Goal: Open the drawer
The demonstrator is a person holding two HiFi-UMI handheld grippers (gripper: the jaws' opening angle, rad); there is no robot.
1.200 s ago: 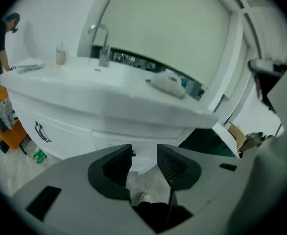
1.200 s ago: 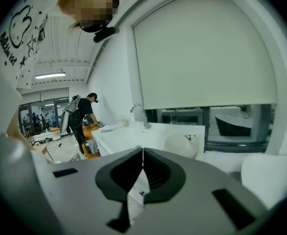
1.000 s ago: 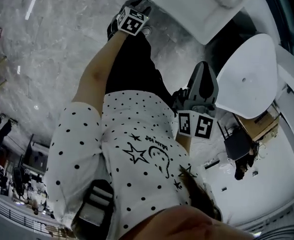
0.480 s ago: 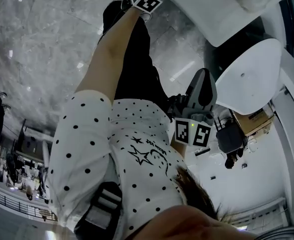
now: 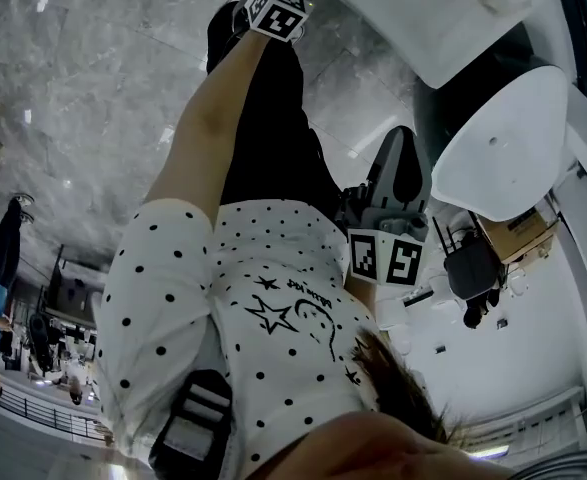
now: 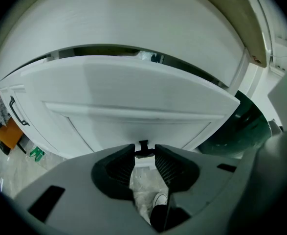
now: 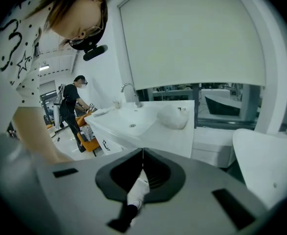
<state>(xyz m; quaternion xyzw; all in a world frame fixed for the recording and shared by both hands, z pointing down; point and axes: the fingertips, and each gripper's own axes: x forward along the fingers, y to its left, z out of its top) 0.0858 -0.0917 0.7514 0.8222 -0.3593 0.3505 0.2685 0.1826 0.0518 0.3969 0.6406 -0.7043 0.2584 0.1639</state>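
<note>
In the left gripper view a white drawer front (image 6: 133,97) fills the picture, under a white countertop (image 6: 133,18). A dark gap runs along the front's top edge. Its small black handle (image 6: 143,145) sits between the tips of my left gripper (image 6: 144,153). The jaws have just been closing, and the handle's bar spans the whole gap between them. The head view shows only that gripper's marker cube (image 5: 276,10), at the end of a stretched arm. My right gripper (image 7: 143,154) is shut on nothing and hangs beside the person's hip (image 5: 401,143).
The right gripper view shows a white basin counter (image 7: 133,124) with a tap (image 7: 128,89) and a white bundle (image 7: 175,116) on it. A white rounded fixture (image 5: 503,148) stands close on the right. A person (image 7: 75,106) stands in the background. The floor (image 5: 93,98) is grey marble.
The left arm's marker cube has moved up the head view toward the white cabinet. The right gripper has barely shifted.
</note>
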